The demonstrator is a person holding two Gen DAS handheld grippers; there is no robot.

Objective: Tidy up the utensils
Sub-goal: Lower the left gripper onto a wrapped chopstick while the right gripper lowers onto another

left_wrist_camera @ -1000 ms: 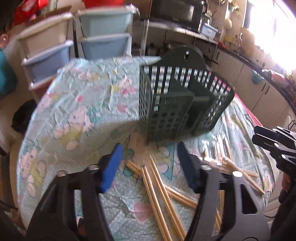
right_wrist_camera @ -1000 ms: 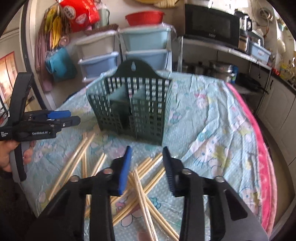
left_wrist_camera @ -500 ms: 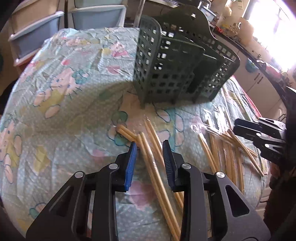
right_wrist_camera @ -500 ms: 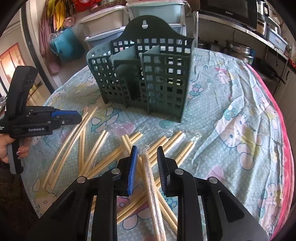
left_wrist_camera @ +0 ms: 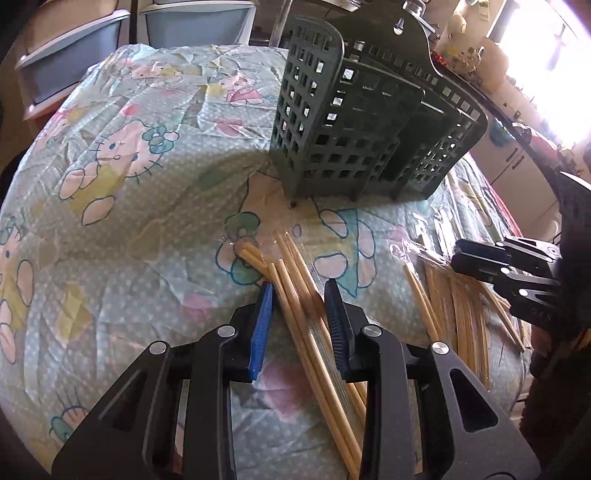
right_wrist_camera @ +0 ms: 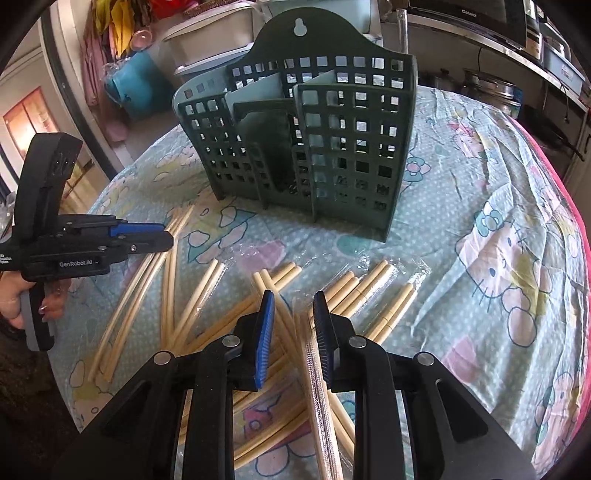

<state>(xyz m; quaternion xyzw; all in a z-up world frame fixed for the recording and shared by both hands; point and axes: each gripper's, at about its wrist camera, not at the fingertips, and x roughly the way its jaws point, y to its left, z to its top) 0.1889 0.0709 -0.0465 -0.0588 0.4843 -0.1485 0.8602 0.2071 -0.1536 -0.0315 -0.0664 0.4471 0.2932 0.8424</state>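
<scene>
A dark green slotted utensil holder [left_wrist_camera: 373, 125] stands upright on the table; it also shows in the right wrist view [right_wrist_camera: 310, 147]. Several wrapped wooden chopsticks [right_wrist_camera: 207, 306] lie scattered in front of it. My left gripper [left_wrist_camera: 300, 291] is open, low over the table, its jaws either side of a chopstick bundle [left_wrist_camera: 299, 280]. My right gripper [right_wrist_camera: 293, 299] is open a little, its jaws straddling wrapped chopsticks [right_wrist_camera: 314, 354] in the pile. Neither is closed on them. The left gripper also shows in the right wrist view [right_wrist_camera: 168, 240], and the right gripper in the left wrist view [left_wrist_camera: 458, 258].
A round table with a pale blue cartoon-cat cloth [left_wrist_camera: 122, 155] carries everything. Stacked plastic drawers [left_wrist_camera: 74, 55] stand beyond the far edge. A microwave on a shelf [right_wrist_camera: 476, 14] and kitchen counters lie to the right. A hand [right_wrist_camera: 22, 306] holds the left gripper.
Both grippers moved down and forward to the chopsticks. The left jaws narrowed from wide open, then spread slightly around its bundle. The right jaws narrowed around chopsticks in the pile.
</scene>
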